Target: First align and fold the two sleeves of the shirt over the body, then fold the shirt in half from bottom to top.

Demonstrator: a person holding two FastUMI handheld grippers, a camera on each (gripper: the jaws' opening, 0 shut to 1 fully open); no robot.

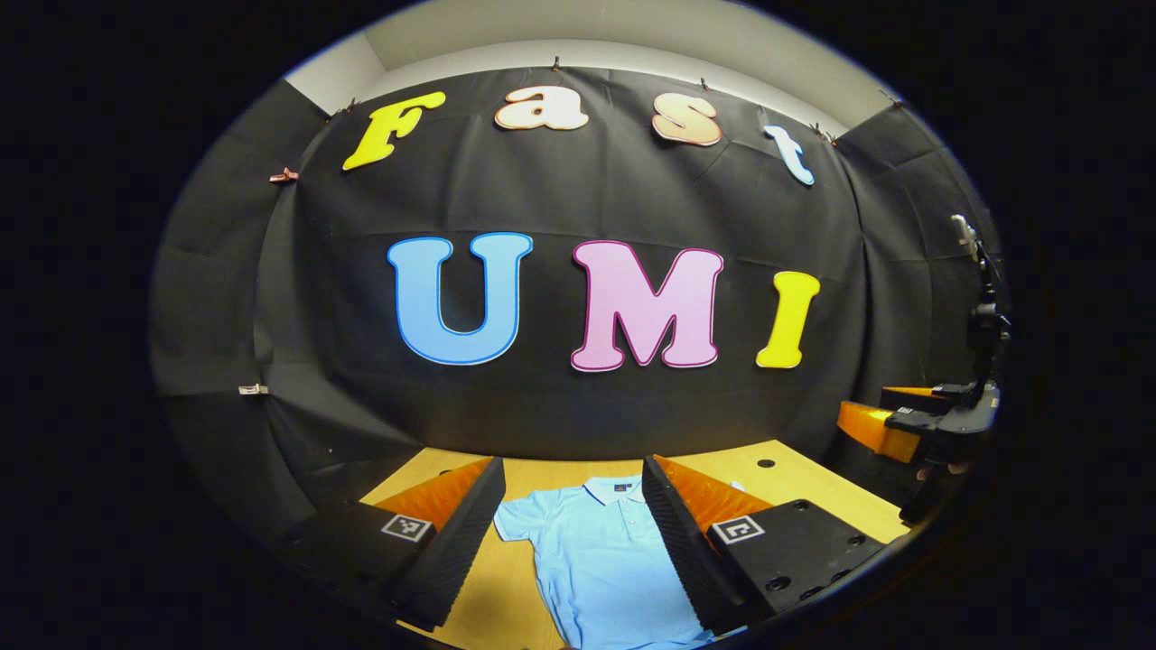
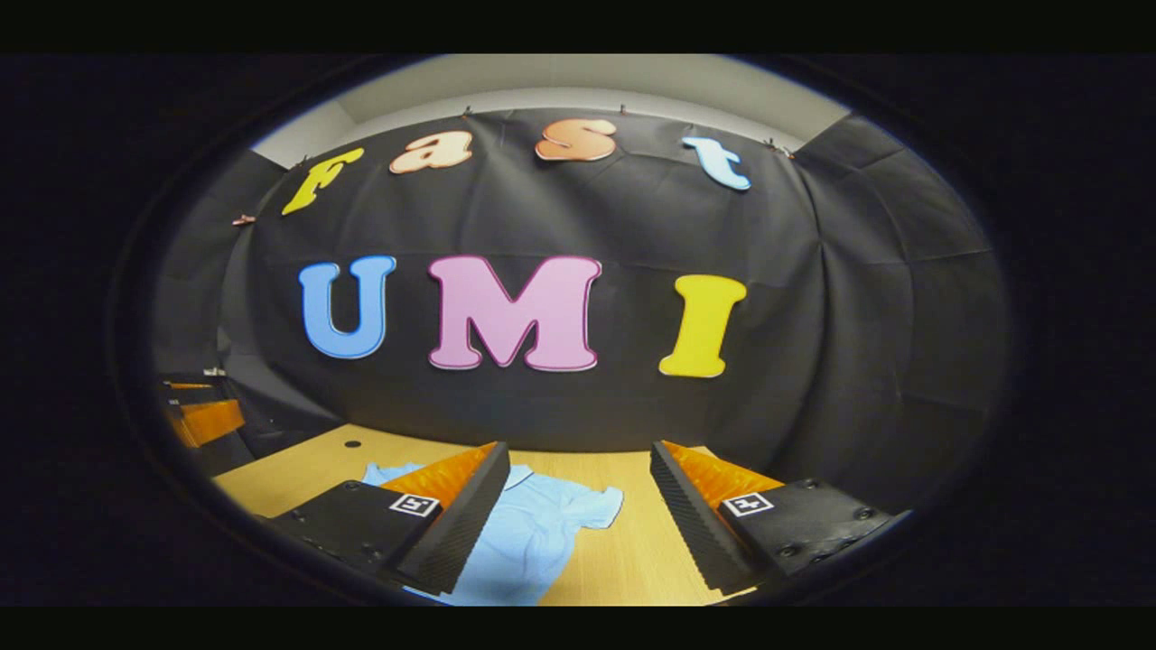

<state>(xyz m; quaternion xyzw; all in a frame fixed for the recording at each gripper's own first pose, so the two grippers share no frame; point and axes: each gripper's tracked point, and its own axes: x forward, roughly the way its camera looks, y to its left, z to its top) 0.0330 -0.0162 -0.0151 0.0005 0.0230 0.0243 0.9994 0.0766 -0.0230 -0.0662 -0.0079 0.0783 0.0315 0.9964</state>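
Note:
A light blue polo shirt (image 1: 601, 560) lies flat on the wooden table (image 1: 804, 483), collar toward the back wall, short sleeves spread out. In the left gripper view my left gripper (image 1: 573, 465) hovers above the shirt, open and holding nothing; the shirt's left sleeve (image 1: 511, 522) shows between its fingers. In the right gripper view my right gripper (image 2: 579, 449) is also open and holding nothing above the table (image 2: 632, 542), with the shirt (image 2: 528, 533) and its right sleeve (image 2: 600, 506) low between the fingers. The right gripper (image 1: 880, 411) also shows far right in the left gripper view.
The booth's black cloth wall closes off the table's far side and both flanks. A small round hole (image 1: 766, 463) marks the tabletop at the back right. The left gripper (image 2: 194, 411) shows at the left edge of the right gripper view.

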